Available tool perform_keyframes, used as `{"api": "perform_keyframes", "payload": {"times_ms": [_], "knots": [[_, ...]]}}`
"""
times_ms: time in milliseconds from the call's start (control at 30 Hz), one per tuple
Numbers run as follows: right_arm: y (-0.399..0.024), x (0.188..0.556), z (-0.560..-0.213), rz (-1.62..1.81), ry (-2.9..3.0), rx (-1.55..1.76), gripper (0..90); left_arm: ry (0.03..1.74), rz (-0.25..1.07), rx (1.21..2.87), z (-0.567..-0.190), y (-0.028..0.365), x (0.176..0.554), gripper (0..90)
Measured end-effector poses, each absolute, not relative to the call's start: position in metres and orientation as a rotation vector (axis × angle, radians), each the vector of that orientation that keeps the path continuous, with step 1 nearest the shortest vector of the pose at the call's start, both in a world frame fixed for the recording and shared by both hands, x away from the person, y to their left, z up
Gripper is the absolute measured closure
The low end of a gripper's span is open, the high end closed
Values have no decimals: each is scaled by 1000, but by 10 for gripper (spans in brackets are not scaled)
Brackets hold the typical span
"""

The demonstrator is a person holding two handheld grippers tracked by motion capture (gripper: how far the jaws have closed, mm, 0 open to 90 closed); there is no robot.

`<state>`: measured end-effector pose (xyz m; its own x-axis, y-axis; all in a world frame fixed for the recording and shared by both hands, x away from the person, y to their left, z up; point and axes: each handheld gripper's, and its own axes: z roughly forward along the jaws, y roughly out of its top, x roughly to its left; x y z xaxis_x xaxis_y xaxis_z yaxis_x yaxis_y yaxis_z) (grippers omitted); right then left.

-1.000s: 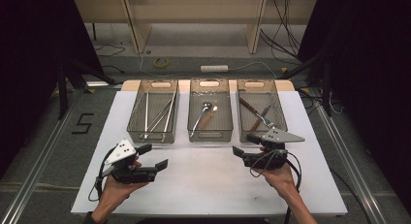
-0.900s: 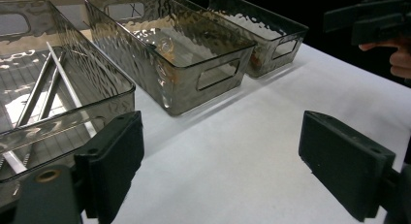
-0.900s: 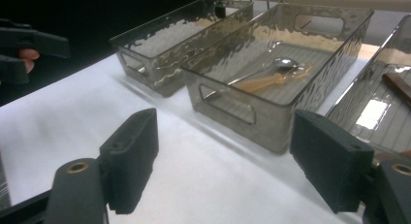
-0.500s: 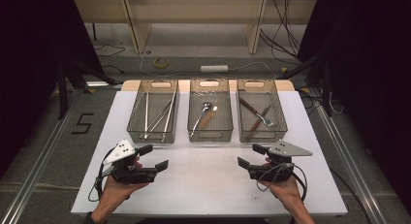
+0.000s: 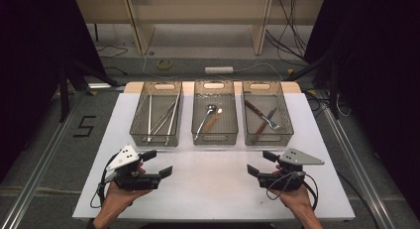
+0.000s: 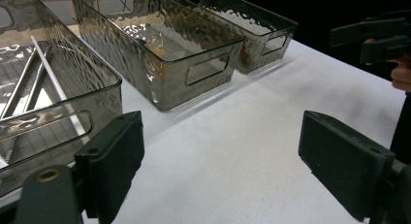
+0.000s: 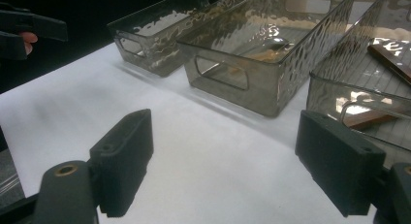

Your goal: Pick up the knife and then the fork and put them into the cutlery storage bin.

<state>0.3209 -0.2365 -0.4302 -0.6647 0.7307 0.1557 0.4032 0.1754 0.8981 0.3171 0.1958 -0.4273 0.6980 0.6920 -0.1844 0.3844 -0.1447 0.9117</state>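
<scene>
Three clear dimpled trays stand in a row at the back of the white table. The left tray (image 5: 155,141) (image 6: 58,122) holds long metal chopsticks (image 5: 171,117). In the middle tray (image 5: 214,140) (image 6: 194,64) (image 7: 261,88) lie a metal spoon (image 5: 205,117) and a small wooden-handled piece. The right tray (image 5: 267,140) (image 7: 339,88) holds a wooden-handled knife (image 5: 255,109) and a fork (image 5: 270,121). My left gripper (image 5: 157,162) (image 6: 223,151) is open and empty near the front left. My right gripper (image 5: 261,163) (image 7: 223,156) is open and empty near the front right. Both hover over bare table.
The white table top (image 5: 213,182) spreads between the two grippers, in front of the trays. Metal rails run along both sides of the table. Cables and a power strip (image 5: 219,70) lie on the floor behind it.
My right gripper has drawn back from the right tray toward the table's front edge and a little to the right. The left gripper has stayed put.
</scene>
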Motion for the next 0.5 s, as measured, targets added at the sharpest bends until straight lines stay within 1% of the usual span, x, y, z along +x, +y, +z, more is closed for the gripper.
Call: {"api": "perform_keyframes", "payload": {"times_ms": [500], "knots": [[-238, 322, -429, 1507, 2133, 1092, 223, 868, 328, 1756, -427, 198, 318, 162]]}}
